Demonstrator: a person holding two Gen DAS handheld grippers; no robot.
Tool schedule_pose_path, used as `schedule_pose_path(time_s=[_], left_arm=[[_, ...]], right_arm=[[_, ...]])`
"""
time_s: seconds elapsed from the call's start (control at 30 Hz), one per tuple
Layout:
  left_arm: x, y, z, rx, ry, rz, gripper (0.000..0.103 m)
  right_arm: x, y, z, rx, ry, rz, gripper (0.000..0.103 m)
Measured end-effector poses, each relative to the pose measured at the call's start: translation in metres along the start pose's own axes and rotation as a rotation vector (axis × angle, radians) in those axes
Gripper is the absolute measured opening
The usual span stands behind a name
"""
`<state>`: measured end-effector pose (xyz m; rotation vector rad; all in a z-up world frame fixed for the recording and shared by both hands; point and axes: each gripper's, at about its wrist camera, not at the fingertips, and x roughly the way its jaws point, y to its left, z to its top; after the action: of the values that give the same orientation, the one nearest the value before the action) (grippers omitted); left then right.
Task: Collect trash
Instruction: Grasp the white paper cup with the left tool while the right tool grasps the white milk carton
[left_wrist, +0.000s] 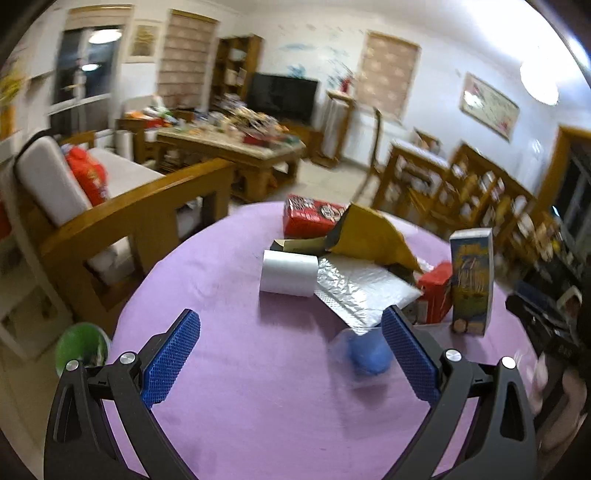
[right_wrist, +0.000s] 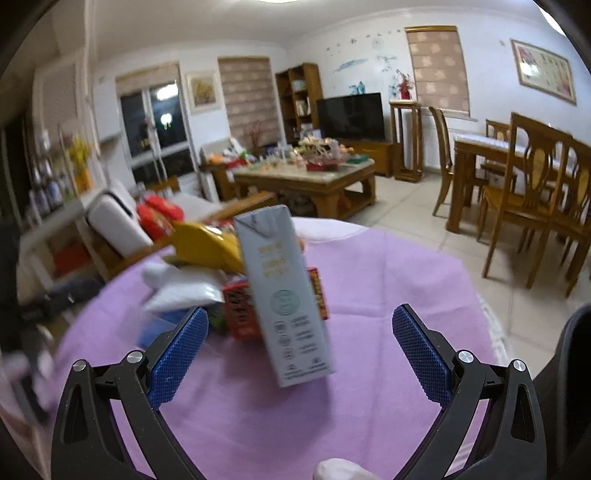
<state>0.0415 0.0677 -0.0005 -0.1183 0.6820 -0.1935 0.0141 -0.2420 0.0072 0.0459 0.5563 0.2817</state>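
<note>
left wrist view: my left gripper (left_wrist: 290, 356) hangs above the purple tablecloth (left_wrist: 229, 387) with its blue pads spread wide and nothing between them. ahead of it lies the trash, gathered toward the far side of the round table: a white roll (left_wrist: 289, 272) lying on its side, a silver bubble mailer (left_wrist: 360, 286) touching the roll's right end, a crumpled yellow bag (left_wrist: 376, 232) resting over the mailer's far edge, a red box (left_wrist: 312, 216) behind the bag, a small red carton (left_wrist: 436, 291) just beside an upright tall carton (left_wrist: 472, 282), and a blurred blue object in clear wrap (left_wrist: 367, 354) close to my right-hand pad. a wooden armchair (left_wrist: 122, 229) with a red cushion stands to the left of the table, and a green round item (left_wrist: 82, 349) sits low beside the table edge. right wrist view: my right gripper (right_wrist: 300, 349) is likewise spread wide, holding nothing; the tall carton (right_wrist: 286, 295) stands between the lines of the two pads but beyond them, leaning in this view, with clear gaps on both sides. behind it sit the small red carton (right_wrist: 240, 314), the silver mailer (right_wrist: 184, 291) and the yellow bag (right_wrist: 205, 245). a wooden coffee table (right_wrist: 314, 181) and dining chairs (right_wrist: 535, 206) stand farther off on the tiled floor.
</note>
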Motion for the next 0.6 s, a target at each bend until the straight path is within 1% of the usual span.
schedule_pose_path(time_s=[0.03,0.13,0.23,0.33,0.4,0.57,0.6], left_arm=[[0.005,0.001,0.004,0.022,0.018,-0.008,0.098],[0.025,0.005,0.017,0.063,0.059,-0.008,0.098],[0.042,0.003,0.022,0.062,0.093,-0.026,0.098],[0.059,0.001,0.024,0.068,0.123,-0.003,0.098],[0.069,0.002,0.026,0.056,0.145,-0.003,0.098],[0.085,0.012,0.029,-0.007,0.177,-0.001,0.096],[0.088,0.013,0.029,-0.012,0.183,-0.005,0.091]], right_arm=[[0.003,0.002,0.002,-0.020,0.006,0.010,0.099],[0.012,0.008,0.008,-0.064,0.027,-0.008,0.099],[0.028,0.019,0.012,-0.096,0.066,-0.006,0.098],[0.041,0.024,0.017,-0.101,0.086,0.010,0.098],[0.052,0.025,0.021,-0.103,0.099,0.009,0.097],[0.074,0.028,0.026,-0.097,0.141,0.022,0.086],[0.077,0.029,0.026,-0.096,0.148,0.025,0.083]])
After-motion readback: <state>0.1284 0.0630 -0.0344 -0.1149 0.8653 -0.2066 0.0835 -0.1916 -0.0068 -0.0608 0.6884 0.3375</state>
